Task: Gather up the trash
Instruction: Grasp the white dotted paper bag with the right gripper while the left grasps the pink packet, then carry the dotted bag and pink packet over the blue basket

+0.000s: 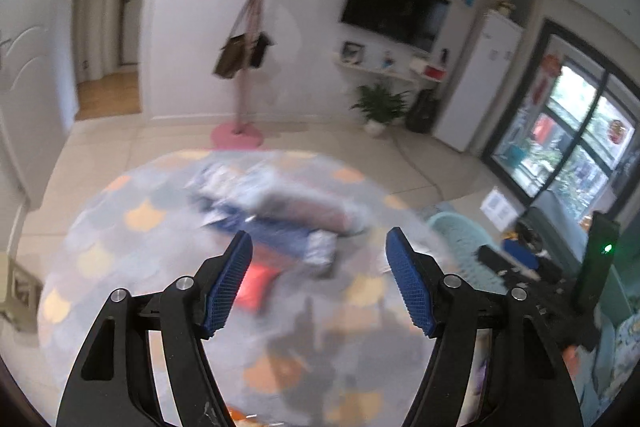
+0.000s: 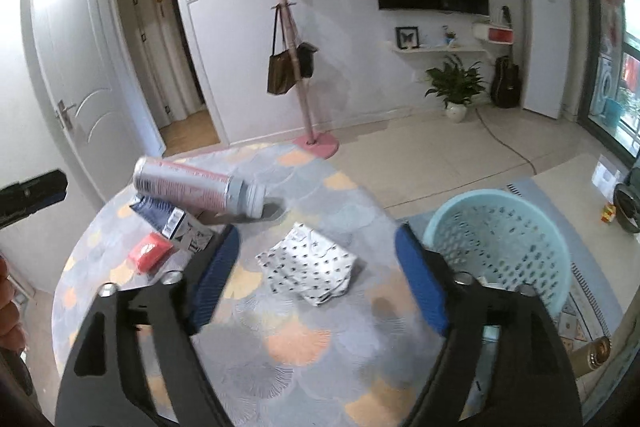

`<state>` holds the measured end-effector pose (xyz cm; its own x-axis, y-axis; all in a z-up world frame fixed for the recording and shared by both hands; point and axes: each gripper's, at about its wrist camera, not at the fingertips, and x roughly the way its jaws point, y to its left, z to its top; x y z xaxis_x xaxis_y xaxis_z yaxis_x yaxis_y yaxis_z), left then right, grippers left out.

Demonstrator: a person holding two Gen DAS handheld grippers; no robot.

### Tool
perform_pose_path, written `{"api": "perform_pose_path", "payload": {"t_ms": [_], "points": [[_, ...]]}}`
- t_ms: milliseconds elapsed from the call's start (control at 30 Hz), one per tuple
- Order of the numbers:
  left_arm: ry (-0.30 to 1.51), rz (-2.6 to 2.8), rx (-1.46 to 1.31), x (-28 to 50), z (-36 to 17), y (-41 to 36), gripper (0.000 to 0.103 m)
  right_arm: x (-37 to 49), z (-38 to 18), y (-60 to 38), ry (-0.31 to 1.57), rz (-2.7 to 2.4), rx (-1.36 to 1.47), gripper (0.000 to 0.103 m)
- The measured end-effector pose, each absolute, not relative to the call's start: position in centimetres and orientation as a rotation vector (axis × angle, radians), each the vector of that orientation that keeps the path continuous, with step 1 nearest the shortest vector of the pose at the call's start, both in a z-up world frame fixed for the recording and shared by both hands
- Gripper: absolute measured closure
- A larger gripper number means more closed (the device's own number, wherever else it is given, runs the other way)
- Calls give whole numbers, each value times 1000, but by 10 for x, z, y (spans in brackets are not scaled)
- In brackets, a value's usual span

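On the round patterned table (image 2: 304,343) lie a white-and-pink bottle (image 2: 200,189) on its side, tilted over a blue-and-white carton (image 2: 166,217), a small red packet (image 2: 150,253) and a crumpled dotted white wrapper (image 2: 310,269). My right gripper (image 2: 316,259) is open above the wrapper, touching nothing. My left gripper (image 1: 320,263) is open and empty over the blurred table (image 1: 120,227); the bottle (image 1: 308,207), carton (image 1: 276,235), wrapper (image 1: 322,247) and red packet (image 1: 256,285) smear ahead of it.
A pale blue perforated basket (image 2: 500,247) stands on the floor right of the table, also in the left wrist view (image 1: 460,239). A pink coat stand (image 2: 308,131) with bags stands behind the table. A potted plant (image 2: 456,87) and a white fridge (image 2: 548,27) line the far wall.
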<state>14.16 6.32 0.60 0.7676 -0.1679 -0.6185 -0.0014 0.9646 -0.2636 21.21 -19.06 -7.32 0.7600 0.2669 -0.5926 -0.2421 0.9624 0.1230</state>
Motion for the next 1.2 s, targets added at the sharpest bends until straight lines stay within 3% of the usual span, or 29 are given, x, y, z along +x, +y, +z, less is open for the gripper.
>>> {"api": "perform_pose_path", "payload": {"t_ms": [433,933,1200], "points": [[924,-8,-197,180,-94,84,28,252,-147,-168,842,305,-93,17],[961,40,-149,195,-110,81,62,287,-162,-148,915,360,-196,18],[930,36,-172,182,-100,80,65,274,-158,-142,884,386,-226,75]]}}
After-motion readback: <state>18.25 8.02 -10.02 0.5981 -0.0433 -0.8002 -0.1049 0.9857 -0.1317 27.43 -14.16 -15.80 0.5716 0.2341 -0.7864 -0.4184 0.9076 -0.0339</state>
